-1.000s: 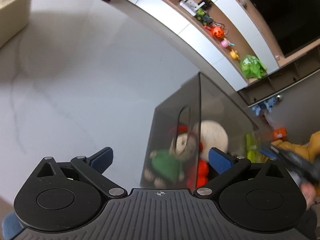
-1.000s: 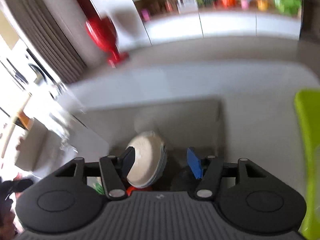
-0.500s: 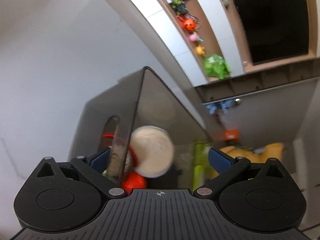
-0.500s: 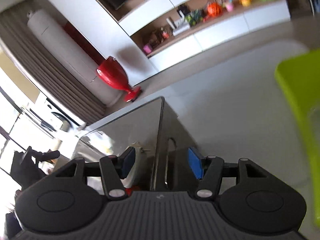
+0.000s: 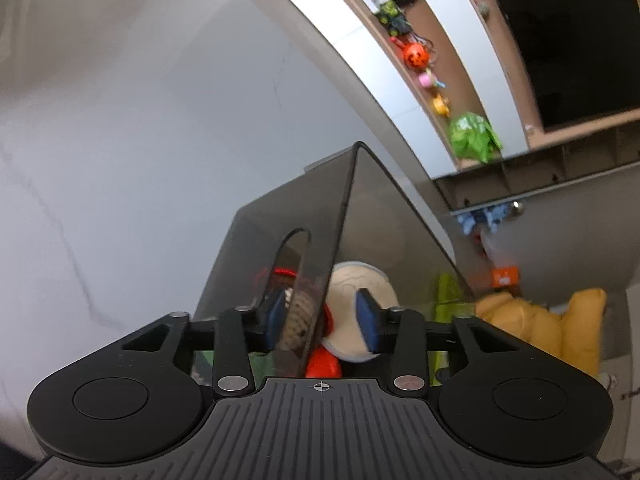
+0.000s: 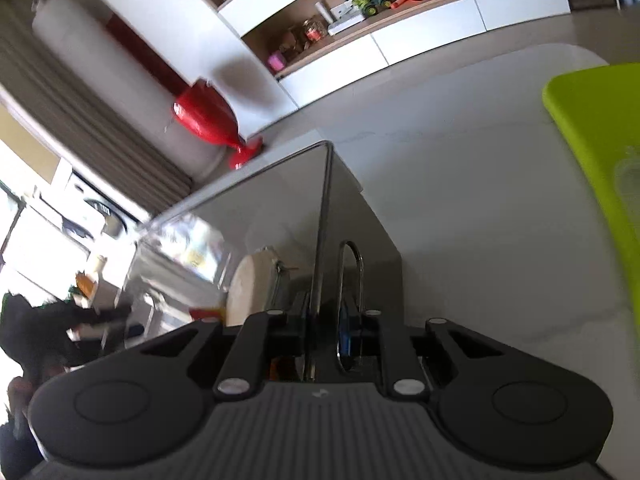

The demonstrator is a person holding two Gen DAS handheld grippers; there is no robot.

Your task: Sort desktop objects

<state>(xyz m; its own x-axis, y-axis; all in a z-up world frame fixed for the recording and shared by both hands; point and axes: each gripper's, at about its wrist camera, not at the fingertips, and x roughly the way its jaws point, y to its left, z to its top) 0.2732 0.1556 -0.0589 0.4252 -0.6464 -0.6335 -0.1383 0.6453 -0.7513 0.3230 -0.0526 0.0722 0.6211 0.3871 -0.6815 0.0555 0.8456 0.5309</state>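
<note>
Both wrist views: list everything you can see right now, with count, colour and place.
smoky translucent plastic bin: one, grey, on the table
round white plush toy: one, white, inside the bin
knitted doll: one, beige, inside the bin by the near wall
white marble table: one, under the bin
lime-green plastic tray: one, on the table at the right edge of the right wrist view
red vase: one, on the floor
orange pumpkin bucket: one, on the wall shelf
left gripper: black with blue pads, open astride the bin wall
right gripper: black, narrow around the bin wall, contact unclear
</note>
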